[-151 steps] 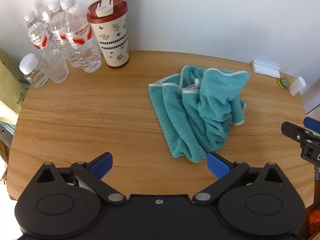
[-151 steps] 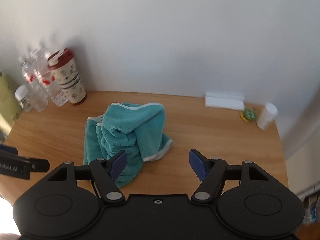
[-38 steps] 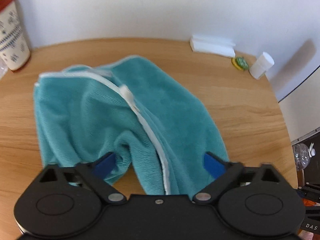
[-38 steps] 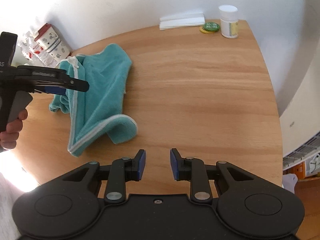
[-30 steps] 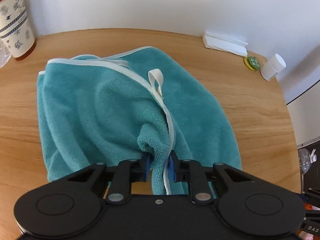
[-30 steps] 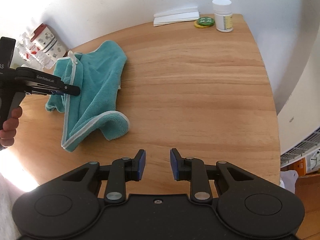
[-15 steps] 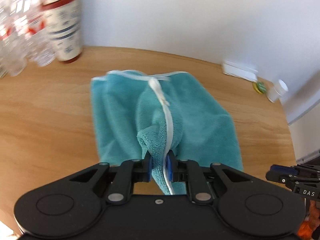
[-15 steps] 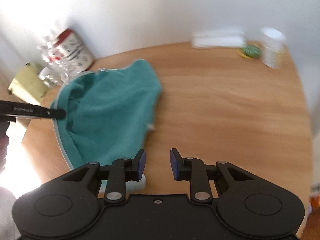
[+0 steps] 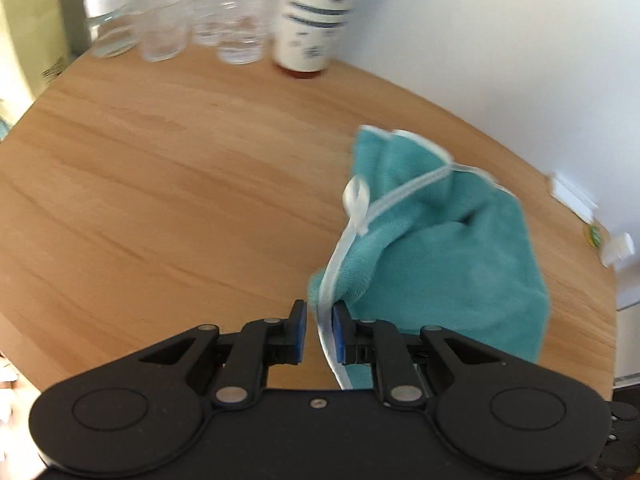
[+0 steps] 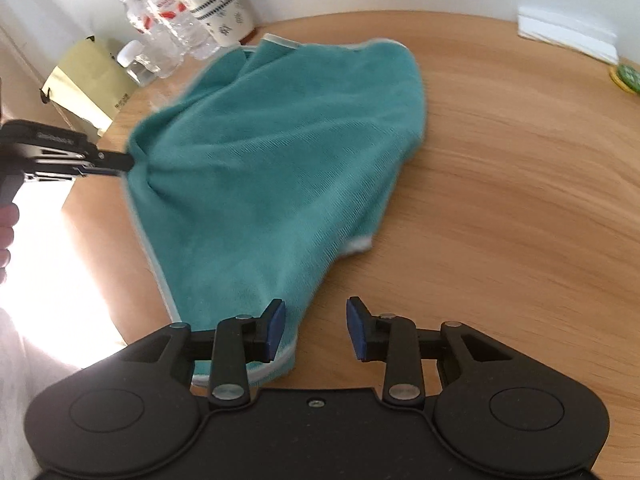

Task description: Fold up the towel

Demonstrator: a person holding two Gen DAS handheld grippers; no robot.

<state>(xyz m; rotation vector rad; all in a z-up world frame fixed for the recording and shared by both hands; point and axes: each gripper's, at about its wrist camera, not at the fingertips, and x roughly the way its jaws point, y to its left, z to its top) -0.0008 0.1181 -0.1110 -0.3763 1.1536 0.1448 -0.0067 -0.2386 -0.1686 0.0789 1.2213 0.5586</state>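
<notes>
Teal terry towel with white trim [image 10: 280,160] is bunched and half-lifted off the round wooden bench [image 10: 520,200], its near corner lying just left of the right gripper [image 10: 316,330] — jaws wide, empty. Left gripper [image 9: 320,334] pinches the white hem, jaws narrow. Right one is nearer that free corner — shift left to take it.

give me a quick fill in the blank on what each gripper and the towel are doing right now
1. The left gripper is shut on the towel's white-trimmed ____.
2. The right gripper has its jaws ____, holding nothing.
3. The towel's colour is ____.
4. The tumbler and water bottles stand at the table's far edge, against the ____.

Missing words: edge; open; teal; wall
</notes>
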